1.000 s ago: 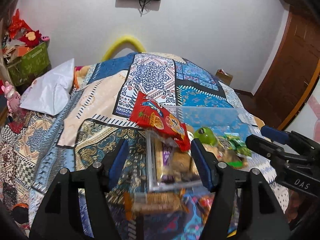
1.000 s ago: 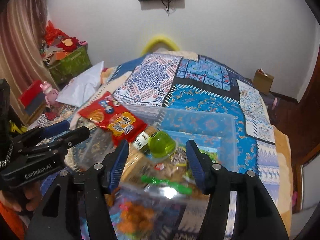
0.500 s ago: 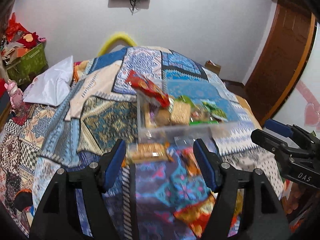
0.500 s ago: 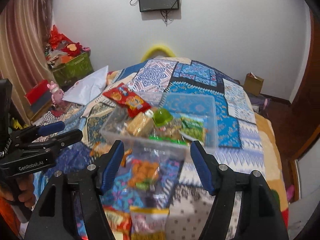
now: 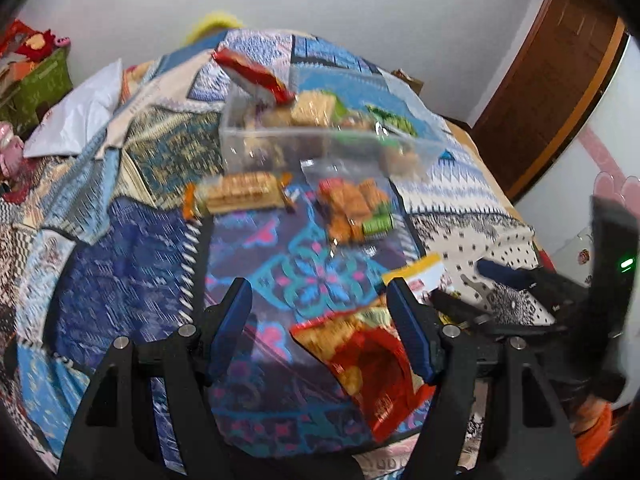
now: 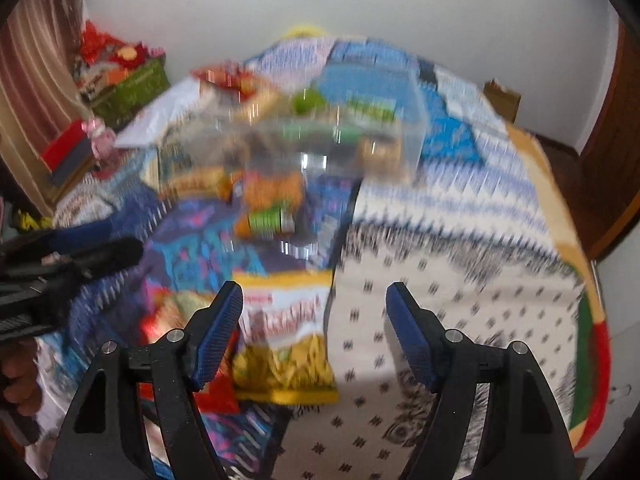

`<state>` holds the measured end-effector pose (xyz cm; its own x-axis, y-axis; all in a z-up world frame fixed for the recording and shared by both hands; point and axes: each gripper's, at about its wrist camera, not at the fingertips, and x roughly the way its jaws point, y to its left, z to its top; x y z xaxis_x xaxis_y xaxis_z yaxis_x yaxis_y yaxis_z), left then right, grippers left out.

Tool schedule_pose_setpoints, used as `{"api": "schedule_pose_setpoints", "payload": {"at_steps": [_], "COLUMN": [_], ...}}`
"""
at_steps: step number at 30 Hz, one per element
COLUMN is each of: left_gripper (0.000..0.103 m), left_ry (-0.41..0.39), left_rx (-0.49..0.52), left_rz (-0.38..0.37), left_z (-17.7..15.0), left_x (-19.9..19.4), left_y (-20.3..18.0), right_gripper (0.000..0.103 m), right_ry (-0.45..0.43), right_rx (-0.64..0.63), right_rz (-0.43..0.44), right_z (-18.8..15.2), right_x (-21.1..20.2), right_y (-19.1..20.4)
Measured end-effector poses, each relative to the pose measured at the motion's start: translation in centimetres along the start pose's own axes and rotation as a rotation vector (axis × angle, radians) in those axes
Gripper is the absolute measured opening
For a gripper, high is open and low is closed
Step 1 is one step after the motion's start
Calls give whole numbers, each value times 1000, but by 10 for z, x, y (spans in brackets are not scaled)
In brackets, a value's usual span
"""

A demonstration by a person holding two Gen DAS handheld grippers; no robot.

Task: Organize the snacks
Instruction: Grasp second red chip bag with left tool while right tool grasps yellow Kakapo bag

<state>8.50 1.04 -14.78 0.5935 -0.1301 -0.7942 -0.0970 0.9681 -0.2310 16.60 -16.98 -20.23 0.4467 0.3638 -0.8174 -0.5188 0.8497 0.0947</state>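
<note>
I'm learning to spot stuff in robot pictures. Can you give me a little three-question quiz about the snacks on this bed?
1. True or false: the clear plastic box already has snacks inside it.
2. Which packet lies nearest the right hand-held gripper? A) the yellow and white snack bag B) the long cracker pack C) a blue bottle
3. Fill in: the red snack bag lies on the patterned ______, between the fingers of the left hand-held gripper.

Key: 1 true; 2 A; 3 bedspread. Neither gripper grips anything; both stand open, and the right one's jaws have just been opening.
</note>
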Motion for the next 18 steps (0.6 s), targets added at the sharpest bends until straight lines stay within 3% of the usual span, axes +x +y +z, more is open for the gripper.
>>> {"api": "schedule_pose_setpoints", "payload": {"at_steps": [3, 8, 10, 12, 18], "left_gripper": [69, 69, 69, 69, 75], "left_ry": [23, 55, 69, 81, 108], "left_rx": [-5, 15, 20, 18, 0], "left_rz": [-12, -21, -17, -19, -18], "left_z": [-5, -15, -19, -22, -30], "left_x": [5, 12, 14, 17, 28], "left_y": [-5, -19, -22, -24, -28], "right_gripper": [71, 71, 64, 44, 39], "right_ry": [26, 16, 5, 0, -27], "right_rx": [20, -22, -39, -35, 3], "right_rz": [50, 28, 27, 48, 40], "right_z": [-11, -17, -20, -21, -25], "right_x": [9, 7, 5, 3, -4], "right_y": [-1, 4, 5, 3, -9]}}
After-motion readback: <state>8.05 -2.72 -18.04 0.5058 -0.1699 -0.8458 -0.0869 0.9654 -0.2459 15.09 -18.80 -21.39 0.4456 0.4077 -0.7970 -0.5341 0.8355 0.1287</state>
